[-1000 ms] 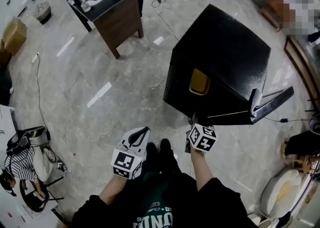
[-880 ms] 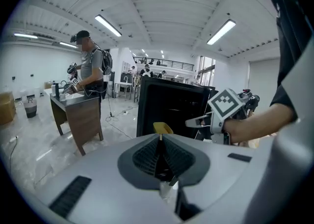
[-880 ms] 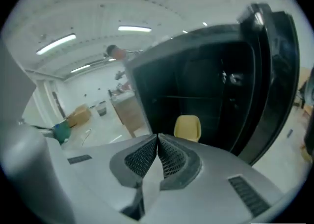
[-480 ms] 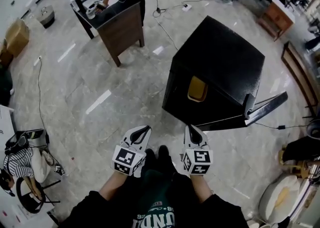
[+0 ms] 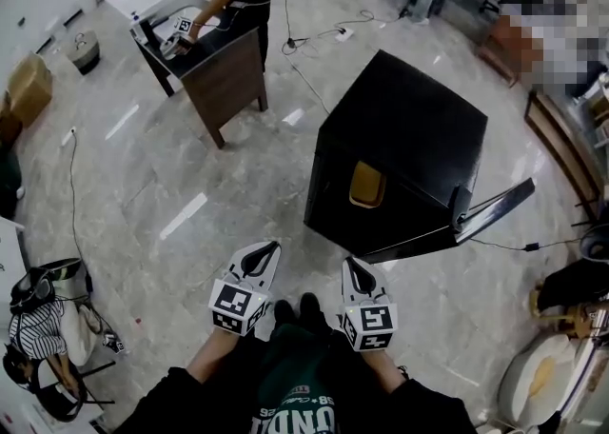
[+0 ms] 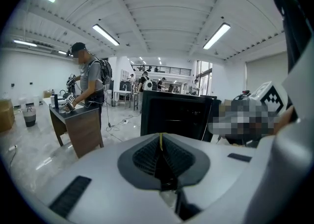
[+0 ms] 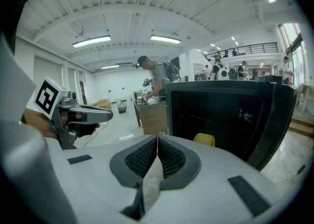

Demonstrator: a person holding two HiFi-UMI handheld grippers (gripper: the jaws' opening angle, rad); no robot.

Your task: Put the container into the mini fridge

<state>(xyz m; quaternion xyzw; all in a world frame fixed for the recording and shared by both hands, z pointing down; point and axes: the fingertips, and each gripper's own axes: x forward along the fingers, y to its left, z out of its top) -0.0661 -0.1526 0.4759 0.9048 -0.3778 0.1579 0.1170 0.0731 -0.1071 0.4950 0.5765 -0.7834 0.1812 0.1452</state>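
Yellow container (image 5: 367,185) sits inside the black mini fridge (image 5: 409,118), its door (image 5: 495,206) hanging open, left tool (image 5: 262,256) and right tool (image 5: 358,273) both pinched together on nothing, so probably close up: push the door's free edge squarely, slowly.

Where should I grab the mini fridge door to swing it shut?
Probably the free outer edge of the door, farthest from the mini fridge, reached from the right with the right gripper: it stands wide open, that edge exposed.
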